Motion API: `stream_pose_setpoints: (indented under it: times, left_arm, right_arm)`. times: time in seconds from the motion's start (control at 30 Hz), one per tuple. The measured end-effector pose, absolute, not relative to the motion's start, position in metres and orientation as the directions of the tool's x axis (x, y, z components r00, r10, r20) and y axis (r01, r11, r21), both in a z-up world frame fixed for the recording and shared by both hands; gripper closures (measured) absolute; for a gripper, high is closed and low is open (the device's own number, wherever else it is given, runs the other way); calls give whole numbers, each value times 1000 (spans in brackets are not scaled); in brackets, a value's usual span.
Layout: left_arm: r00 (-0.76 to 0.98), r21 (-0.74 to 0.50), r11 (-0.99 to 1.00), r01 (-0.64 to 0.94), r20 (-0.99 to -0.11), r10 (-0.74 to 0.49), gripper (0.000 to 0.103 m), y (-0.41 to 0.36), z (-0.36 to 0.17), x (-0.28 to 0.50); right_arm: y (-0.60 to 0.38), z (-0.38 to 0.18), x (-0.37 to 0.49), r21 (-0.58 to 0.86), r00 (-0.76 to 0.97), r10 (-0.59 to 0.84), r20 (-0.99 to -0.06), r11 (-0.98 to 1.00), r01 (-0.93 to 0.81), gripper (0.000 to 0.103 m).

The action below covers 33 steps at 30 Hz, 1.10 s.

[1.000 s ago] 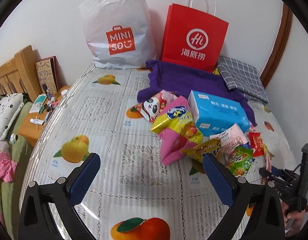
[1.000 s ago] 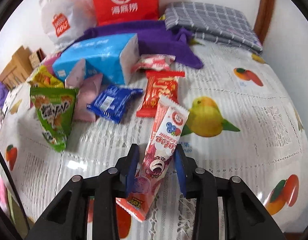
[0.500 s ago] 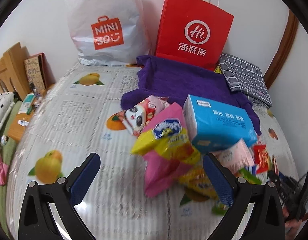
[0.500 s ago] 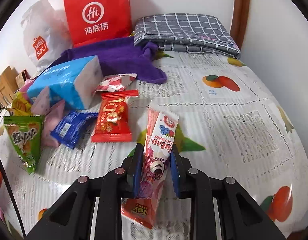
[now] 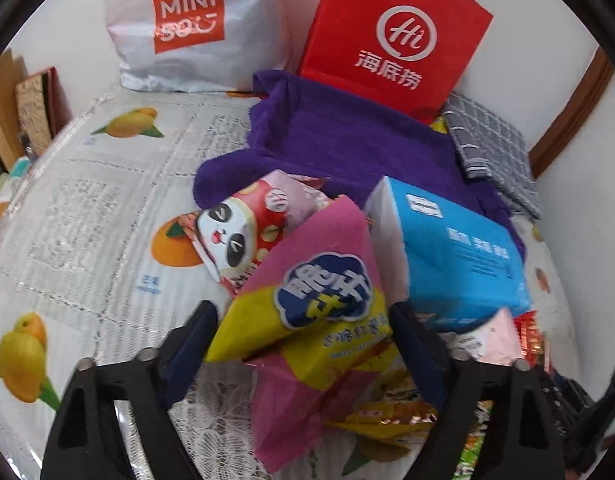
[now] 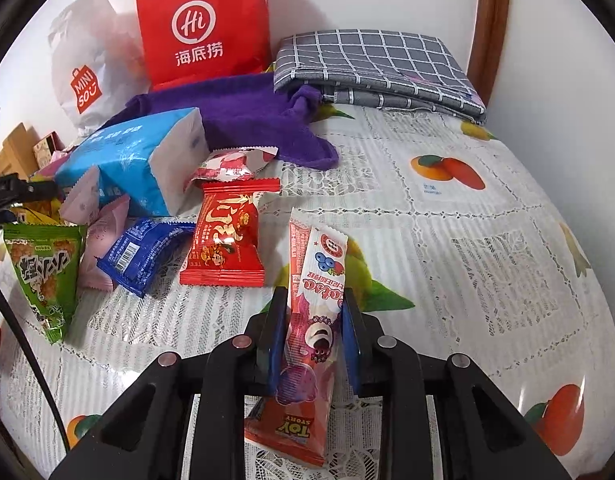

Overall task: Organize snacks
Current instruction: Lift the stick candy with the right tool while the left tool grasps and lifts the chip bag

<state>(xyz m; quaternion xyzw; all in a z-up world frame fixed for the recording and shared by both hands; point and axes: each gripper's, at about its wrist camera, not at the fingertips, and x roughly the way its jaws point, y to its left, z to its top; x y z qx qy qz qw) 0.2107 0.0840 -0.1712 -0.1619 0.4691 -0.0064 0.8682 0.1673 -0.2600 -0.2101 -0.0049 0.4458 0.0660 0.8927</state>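
Note:
My left gripper [image 5: 303,332] is open, its jaws either side of a pink and yellow snack bag [image 5: 311,320] at the near end of the snack pile. Behind it lie a panda-print packet [image 5: 243,232] and a blue tissue pack [image 5: 455,256]. My right gripper [image 6: 313,320] is shut on a long pink Toy Story snack stick [image 6: 315,300], held just above the tablecloth. To its left lie a red packet [image 6: 225,236], a blue packet [image 6: 143,252], a green packet [image 6: 43,272] and the blue tissue pack [image 6: 135,160].
A red paper bag [image 5: 391,36] and a white MINISO bag [image 5: 191,24] stand against the back wall. A purple towel [image 5: 347,144] lies before them, a folded grey checked cloth [image 6: 379,68] at the back right. The fruit-print tablecloth [image 6: 487,248] covers the surface.
My left gripper has moved forward into the pile until its jaws flank the pink and yellow bag. My right gripper has closed tighter on the snack stick and turned to the right.

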Motion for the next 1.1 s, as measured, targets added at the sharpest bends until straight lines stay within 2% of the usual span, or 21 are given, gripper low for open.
stream_pose_setpoints:
  times: [0.13,0.33,0.6,1.1]
  left_arm:
    - [568,-280,950,-137,-808,-156,32,88,-166,203]
    - [601,-304,940,-157,-785,-154,32,105,-148,175]
    - [646,-289,945,-154,-753,-124,32,120,-113,144]
    - [688,-326,945,-21,-690,-223,32,88,-48,138]
  right_arm:
    - [-259,-210,167,31,596,99,-797,992,-123,76]
    - [-258,-209,167,26,597,94,-797,992,-122,77]
    - [-255,-202,160,16,607,66,-792,996,-88,84]
    - [-213,-100,146,116,666,209,-716,977,-181,84]
